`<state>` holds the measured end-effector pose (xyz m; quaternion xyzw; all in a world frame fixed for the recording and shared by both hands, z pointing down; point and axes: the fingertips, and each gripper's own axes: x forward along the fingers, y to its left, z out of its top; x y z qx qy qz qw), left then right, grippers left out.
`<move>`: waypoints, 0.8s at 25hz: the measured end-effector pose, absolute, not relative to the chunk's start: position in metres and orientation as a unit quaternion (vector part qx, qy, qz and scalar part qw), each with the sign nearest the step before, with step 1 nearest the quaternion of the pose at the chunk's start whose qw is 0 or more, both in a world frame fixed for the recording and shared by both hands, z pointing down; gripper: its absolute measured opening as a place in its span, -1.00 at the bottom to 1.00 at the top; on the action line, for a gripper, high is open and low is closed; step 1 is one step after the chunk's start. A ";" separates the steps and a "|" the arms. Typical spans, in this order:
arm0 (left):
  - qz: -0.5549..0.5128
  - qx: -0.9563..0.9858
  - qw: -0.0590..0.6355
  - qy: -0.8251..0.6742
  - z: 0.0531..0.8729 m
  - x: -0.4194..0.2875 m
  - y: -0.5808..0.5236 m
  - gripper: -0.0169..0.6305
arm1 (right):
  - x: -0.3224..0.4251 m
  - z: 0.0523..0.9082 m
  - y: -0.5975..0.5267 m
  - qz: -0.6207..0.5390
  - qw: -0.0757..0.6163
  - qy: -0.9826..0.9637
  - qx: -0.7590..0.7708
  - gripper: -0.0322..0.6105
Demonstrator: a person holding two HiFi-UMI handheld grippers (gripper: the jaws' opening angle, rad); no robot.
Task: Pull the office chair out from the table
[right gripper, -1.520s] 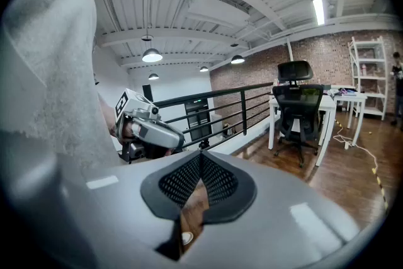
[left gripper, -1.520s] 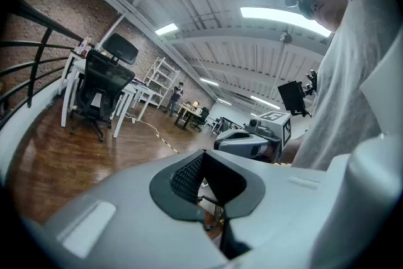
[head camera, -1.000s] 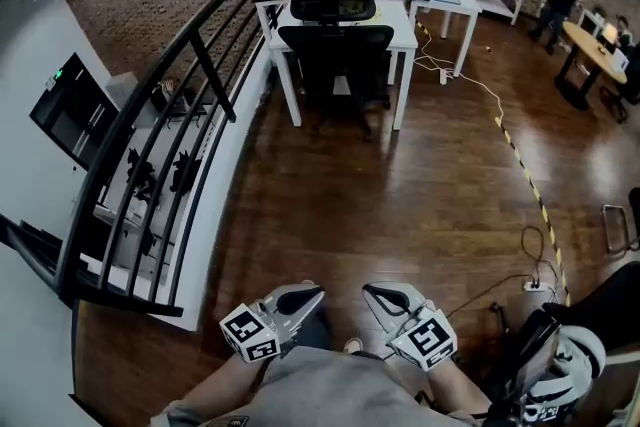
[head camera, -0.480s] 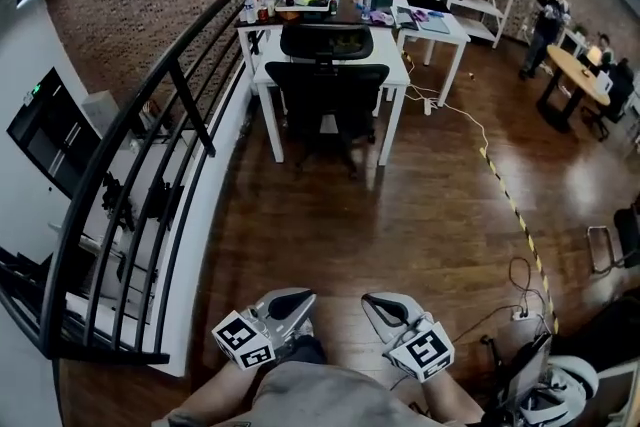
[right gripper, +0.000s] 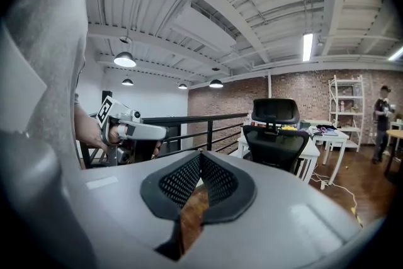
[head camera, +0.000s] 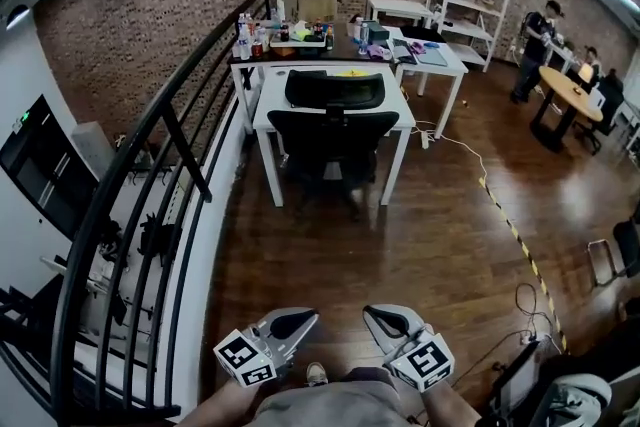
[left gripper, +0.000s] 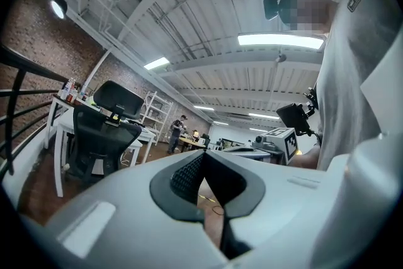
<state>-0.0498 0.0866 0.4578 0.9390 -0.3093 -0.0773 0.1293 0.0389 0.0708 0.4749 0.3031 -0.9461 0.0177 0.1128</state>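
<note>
- Black railing point(head camera: 150, 150): runs along the left edge of the head view.
- Left gripper point(head camera: 298, 317): jaws closed together, empty; its cube point(head camera: 246, 359) bears square black-and-white markers.
- Office chair point(head camera: 333, 130): pushed in at the white table point(head camera: 268, 105), well apart from both grippers.
- Right gripper point(head camera: 378, 315): jaws closed, empty; only its view shows the hand point(right gripper: 91, 130) holding the left gripper.
</note>
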 end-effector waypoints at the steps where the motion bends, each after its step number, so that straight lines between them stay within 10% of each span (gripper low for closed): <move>1: -0.077 0.938 0.131 -0.311 0.458 -0.057 0.080 -0.92 | 0.032 0.474 0.064 0.020 0.110 -0.946 0.305 -0.88; 20: -0.078 0.919 0.130 -0.365 0.457 -0.097 -0.070 -0.92 | -0.011 0.470 -0.101 0.016 0.096 -0.961 0.259 -0.88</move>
